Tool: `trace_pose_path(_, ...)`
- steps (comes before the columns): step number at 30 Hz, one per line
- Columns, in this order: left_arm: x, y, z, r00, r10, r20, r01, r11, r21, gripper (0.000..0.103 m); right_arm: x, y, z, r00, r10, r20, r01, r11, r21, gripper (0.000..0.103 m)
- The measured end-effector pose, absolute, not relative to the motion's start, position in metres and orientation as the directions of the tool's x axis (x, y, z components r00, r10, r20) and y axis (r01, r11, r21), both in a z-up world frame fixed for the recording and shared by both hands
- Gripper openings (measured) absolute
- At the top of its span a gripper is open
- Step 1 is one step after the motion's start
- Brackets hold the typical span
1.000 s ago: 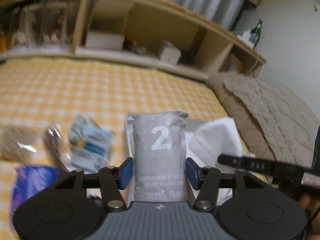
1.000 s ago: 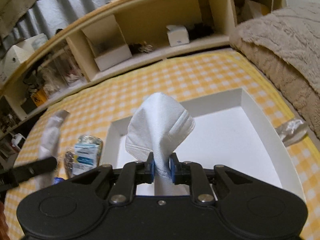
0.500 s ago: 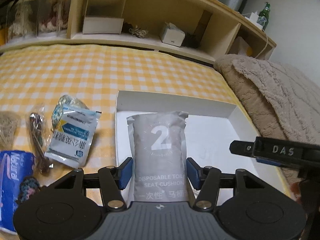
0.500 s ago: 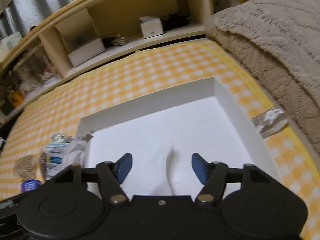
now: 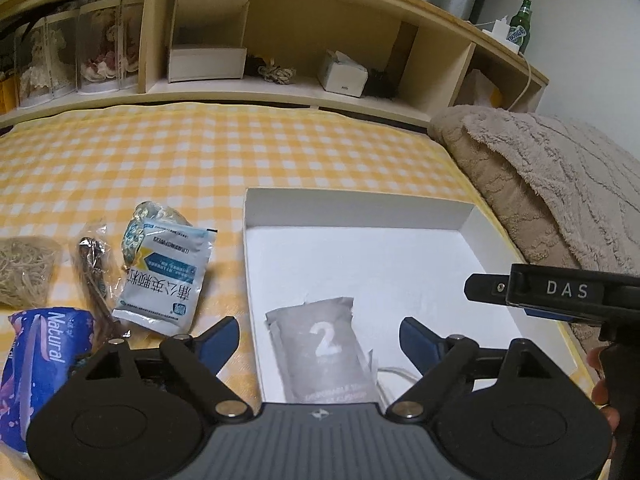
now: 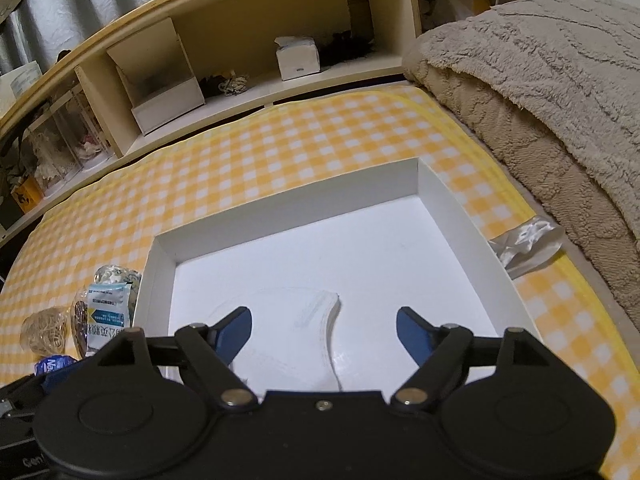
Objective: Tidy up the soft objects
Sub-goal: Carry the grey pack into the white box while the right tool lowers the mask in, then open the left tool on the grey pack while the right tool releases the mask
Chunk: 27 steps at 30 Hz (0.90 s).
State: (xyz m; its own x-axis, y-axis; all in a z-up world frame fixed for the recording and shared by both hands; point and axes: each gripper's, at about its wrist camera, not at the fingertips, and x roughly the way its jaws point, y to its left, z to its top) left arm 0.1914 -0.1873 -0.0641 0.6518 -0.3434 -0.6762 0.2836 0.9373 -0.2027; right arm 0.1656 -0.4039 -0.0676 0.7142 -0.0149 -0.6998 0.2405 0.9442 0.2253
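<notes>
A white open box (image 5: 360, 206) (image 6: 288, 220) lies on the yellow checked cloth. A grey packet marked "2" (image 5: 324, 354) lies inside its near left corner, below my open, empty left gripper (image 5: 320, 338). A folded white mask (image 6: 304, 320) lies flat in the box under my open, empty right gripper (image 6: 324, 328). The right gripper's body (image 5: 560, 292) shows at the right of the left wrist view. Left of the box lie a white-blue sachet (image 5: 166, 276) (image 6: 106, 316), a blue "Natural" pack (image 5: 36, 364), a rubber band bag (image 5: 24, 272) and a thin dark packet (image 5: 92, 272).
A beige blanket (image 5: 552, 184) (image 6: 540, 80) is piled to the right of the box. A clear crumpled wrapper (image 6: 528, 244) lies between box and blanket. A wooden shelf (image 5: 280, 40) with boxes runs along the back.
My left gripper opened and let the grey packet drop into the box. My right gripper let go of the white mask, which now lies flat in the box, and stays open.
</notes>
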Motion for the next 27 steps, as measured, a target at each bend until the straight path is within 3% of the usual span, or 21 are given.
trace_pose_path(27, 0.161, -0.144, -0.023, 0.668, -0.341, -0.662, 0.295, 0.937, -0.184, 0.095, 0.113, -0.393, -0.033, 0.749, -0.103, -0.655, 0.226, 0.968, 0.106, 0.096)
